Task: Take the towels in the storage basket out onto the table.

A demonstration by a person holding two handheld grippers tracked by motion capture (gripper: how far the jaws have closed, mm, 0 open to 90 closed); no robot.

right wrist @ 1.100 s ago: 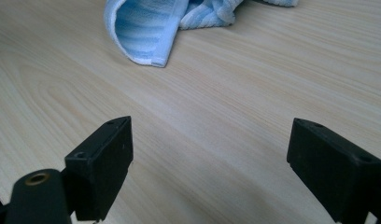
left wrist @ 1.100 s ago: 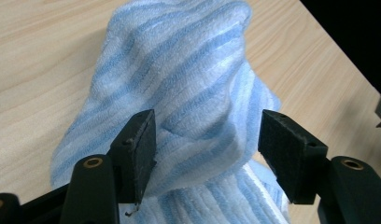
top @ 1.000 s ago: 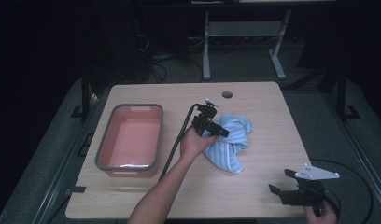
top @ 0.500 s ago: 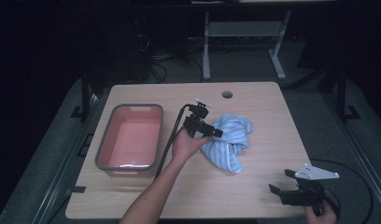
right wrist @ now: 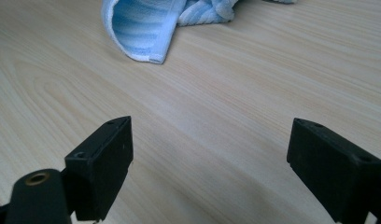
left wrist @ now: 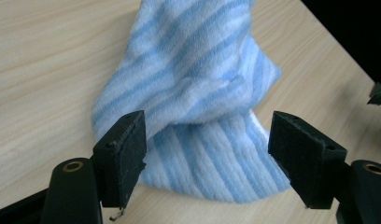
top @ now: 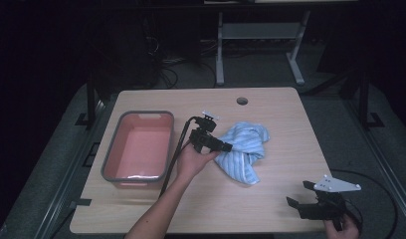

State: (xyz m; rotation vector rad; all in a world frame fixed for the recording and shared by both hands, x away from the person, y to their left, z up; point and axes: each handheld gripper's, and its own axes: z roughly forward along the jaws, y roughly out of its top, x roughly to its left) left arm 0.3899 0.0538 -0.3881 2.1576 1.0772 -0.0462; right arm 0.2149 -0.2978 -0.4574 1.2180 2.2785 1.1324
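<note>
Presently, the blue striped towel point(top: 243, 149) lies crumpled on the desk point(top: 280, 124), slightly toward three o'clock of the desk's centre in the high view, with its long axis running roughly from one o'clock down to seven o'clock. The left tongs point(top: 226, 147) sit at the towel's nine o'clock edge and point toward three o'clock, directly at the cloth. In the left gripper view the left tongs point(left wrist: 207, 154) stand wide, the jaws having just been opening; a lower fold of the towel point(left wrist: 198, 93) lies between and beyond them, but neither pad presses on it, so nothing is held. The towel therefore lies at twelve o'clock of these jaws, with the nearest hem almost level with the pads. The right tongs point(top: 296, 194) rest near the desk's five o'clock corner, well apart from the towel, which lies toward ten o'clock of them. In the right gripper view the right tongs point(right wrist: 209, 158) also stand wide over bare wood, and a rolled towel end point(right wrist: 142, 28) appears far ahead at about eleven o'clock. The left hand point(top: 191, 162) is clearly the nearer one to the cloth. A pink tub point(top: 111, 159) stands at nine o'clock of the left hand, apart from the towel. Any coming grasp likely depends on the left jaws straddling one fold edge.
</note>
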